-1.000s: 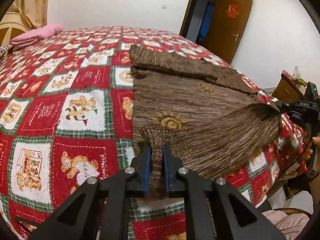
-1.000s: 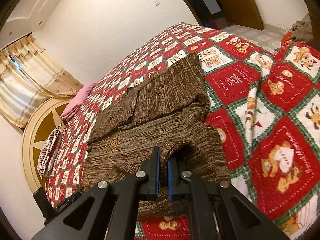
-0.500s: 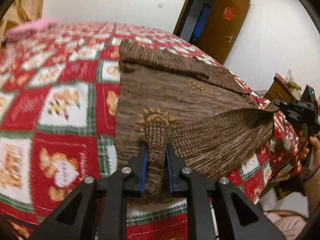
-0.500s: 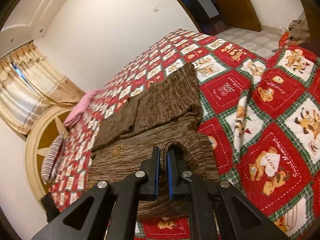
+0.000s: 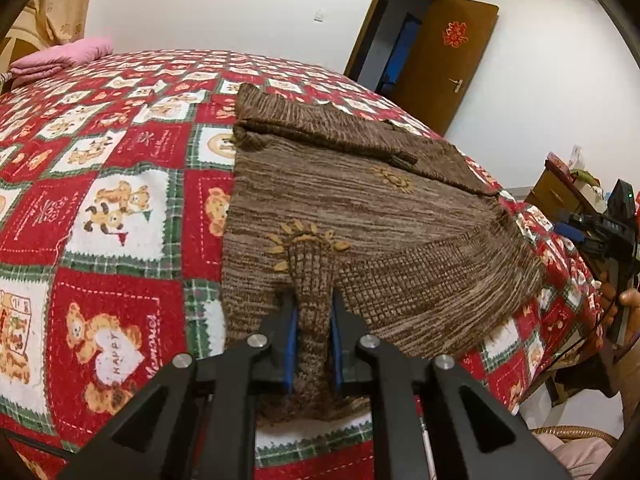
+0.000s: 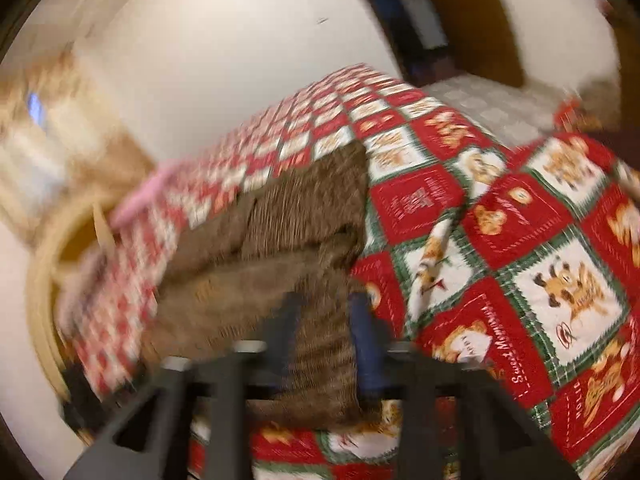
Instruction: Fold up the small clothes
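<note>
While left gripper (image 5: 312,328) pinches brown sweater (image 5: 360,216), right gripper (image 6: 326,340) opening.

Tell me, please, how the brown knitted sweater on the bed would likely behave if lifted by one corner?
Probably floppy: the brown sweater bunches between the left claw pads and sags. Likely not slippery: its coarse knit should cling to the quilt.

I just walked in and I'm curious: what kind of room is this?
Most likely a home bedroom: a bed under a red teddy-bear patchwork quilt, folded pink bedding by the curtain, and a brown wooden door standing open.
</note>
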